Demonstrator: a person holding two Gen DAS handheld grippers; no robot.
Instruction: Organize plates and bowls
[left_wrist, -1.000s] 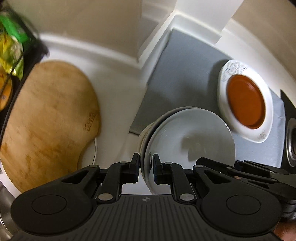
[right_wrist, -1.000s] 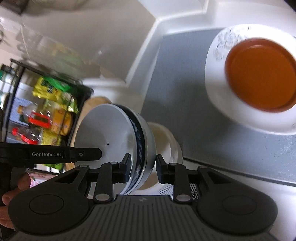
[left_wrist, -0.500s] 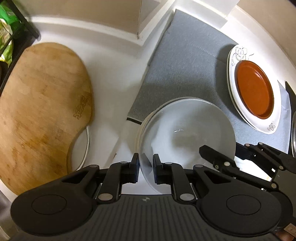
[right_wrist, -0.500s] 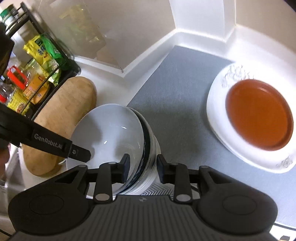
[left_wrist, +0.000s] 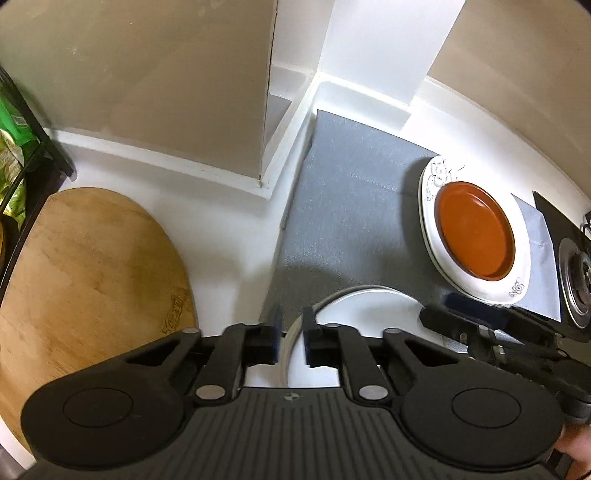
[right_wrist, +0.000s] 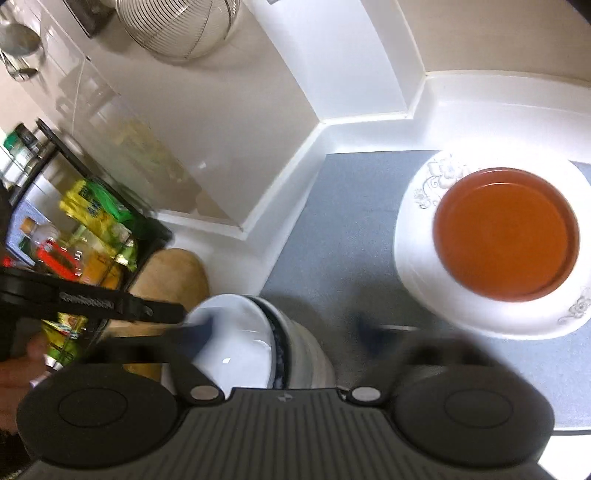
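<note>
I've got the left gripper (left_wrist: 289, 341) low over the bench (left_wrist: 225, 240), jaws narrow, straddling the near rim of the bowl (left_wrist: 365, 314); can't tell if the pads actually pinch it or just sit either side. The bowl sits at the near left corner of the grey mat (left_wrist: 343, 206), white inside, and from the right cam it reads as a stack (right_wrist: 288, 343): a white bowl w/ a dark blue rim band nested in a paler ribbed one (count beyond two not clear). Right gripper (right_wrist: 284, 334) has its jaws wide, fingers (right_wrist: 195, 334) heavily blurred, one each side of the stack and apart from it, holding nothing. In the left view the right gripper shows as a dark bar just right of the bowl. Further right on the mat, well apart from the bowl, the plate (left_wrist: 476, 236): white w/ flower print on the rim, w/ a smaller orange-brown dish (left_wrist: 474, 232) resting in its middle. Left of the mat, on the bare white bench, a wooden board (left_wrist: 85, 280) lies flat, its far edge near a black rack (right_wrist: 74, 229) stocked w/ green and yellow packets and bottles. Stove burner (left_wrist: 576, 288) at the far right edge. A wire basket (right_wrist: 177, 26) hangs in the upper part of the right view.
</note>
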